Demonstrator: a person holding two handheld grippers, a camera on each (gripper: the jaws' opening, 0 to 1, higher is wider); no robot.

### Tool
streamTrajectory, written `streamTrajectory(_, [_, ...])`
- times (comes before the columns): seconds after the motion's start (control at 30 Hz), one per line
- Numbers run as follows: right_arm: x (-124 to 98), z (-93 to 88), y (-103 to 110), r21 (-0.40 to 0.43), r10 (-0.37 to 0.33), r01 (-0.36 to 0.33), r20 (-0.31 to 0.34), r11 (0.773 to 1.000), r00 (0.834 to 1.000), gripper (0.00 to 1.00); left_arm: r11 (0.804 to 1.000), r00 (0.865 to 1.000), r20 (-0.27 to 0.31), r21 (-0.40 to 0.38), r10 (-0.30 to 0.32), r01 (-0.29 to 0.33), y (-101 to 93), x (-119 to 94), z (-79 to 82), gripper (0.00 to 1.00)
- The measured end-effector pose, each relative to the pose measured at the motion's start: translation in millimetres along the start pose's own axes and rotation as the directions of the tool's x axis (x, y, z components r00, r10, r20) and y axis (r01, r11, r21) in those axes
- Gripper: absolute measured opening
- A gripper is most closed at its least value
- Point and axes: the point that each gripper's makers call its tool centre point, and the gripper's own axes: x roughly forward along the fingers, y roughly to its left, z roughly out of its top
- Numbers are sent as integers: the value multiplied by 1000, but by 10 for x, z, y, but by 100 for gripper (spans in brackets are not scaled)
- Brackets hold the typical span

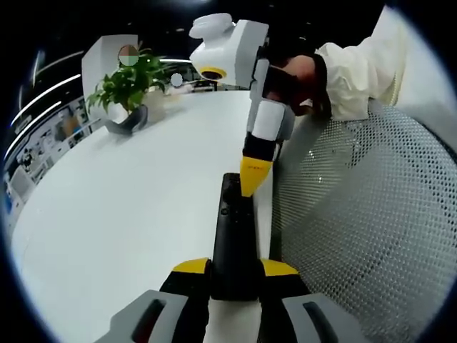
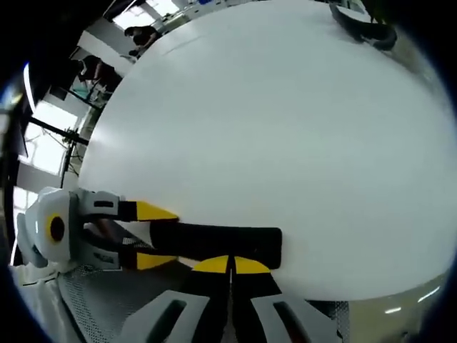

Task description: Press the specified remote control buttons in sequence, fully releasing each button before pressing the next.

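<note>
- Remote control (image 1: 232,239), a long black slab with matte faces, lies at the edge of the white table (image 1: 128,207), its near end clamped between the yellow-tipped jaws of the left gripper (image 1: 234,269) at 6 o'clock in the left gripper view.
- Any writing on the remote is too small to read; only a few small dark buttons show near its far end.
- Right gripper (image 1: 254,177), white-bodied with its yellow tips closed together, comes down from 12 o'clock and its point rests on the remote's upper face; whether it presses a button I cannot tell.
- In the right gripper view the remote (image 2: 214,243) lies crosswise just above the closed tips (image 2: 229,266), with the left gripper (image 2: 153,236) gripping it from 9 o'clock.
- Table is smooth, glossy and rounded.
- White mesh chair back (image 1: 357,214) stands at 3 o'clock.
- Green potted plant (image 1: 128,86) sits at 11 o'clock, a dark headset-like object (image 1: 127,123) beside it.
- A hand (image 1: 300,75) in a white sleeve holds the right gripper.
</note>
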Motion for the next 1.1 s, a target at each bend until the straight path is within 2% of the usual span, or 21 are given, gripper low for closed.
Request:
streamTrajectory(0.23, [-16, -12, 27, -30, -13, 13, 9, 999, 1000, 0, 1000, 1000, -1, -2, 3, -3, 0, -3, 0, 25])
streamTrajectory(0.37, [-25, -4, 25, -24, -10, 10, 0, 1000, 1000, 0, 1000, 1000, -6, -9, 12, -12, 13, -6, 0, 27])
streamTrajectory(0.53, [-36, 10, 16, 31, 23, -23, 4, 999, 1000, 0, 1000, 1000, -12, -8, 18, -18, 9, -19, -11, 25])
streamTrajectory(0.67, [-22, 34, 13, 23, 18, -18, 5, 1000, 1000, 0, 998, 999, -42, -44, 35, -37, 27, -45, -34, 27])
streamTrajectory(0.77, [-22, 45, 15, 7, 10, -10, 7, 1000, 1000, 0, 999, 999, -43, -31, 34, -35, 25, -44, -35, 26])
streamTrajectory(0.83, [-32, 84, 11, -8, 8, -8, 27, 1000, 1000, 0, 998, 998, -46, -39, 37, -39, 30, -46, -44, 26])
streamTrajectory(0.87, [-41, 163, -23, -31, -13, 16, 74, 999, 997, 0, 998, 998, -47, -42, 37, -39, 31, -49, -48, 26])
streamTrajectory(0.9, [-84, 285, -65, -83, -46, 60, 156, 995, 987, 0, 998, 998, -47, -41, 37, -38, 29, -53, -51, 26])
streamTrajectory(1.0, [-69, 197, 32, -61, 3, 3, 100, 998, 995, 0, 999, 998, -47, -33, 30, -32, 28, -59, -62, 25])
streamTrajectory(1.1, [-25, 163, 42, -88, -12, 19, 78, 996, 997, 0, 999, 999, -46, -28, 27, -28, 30, -56, -60, 25])
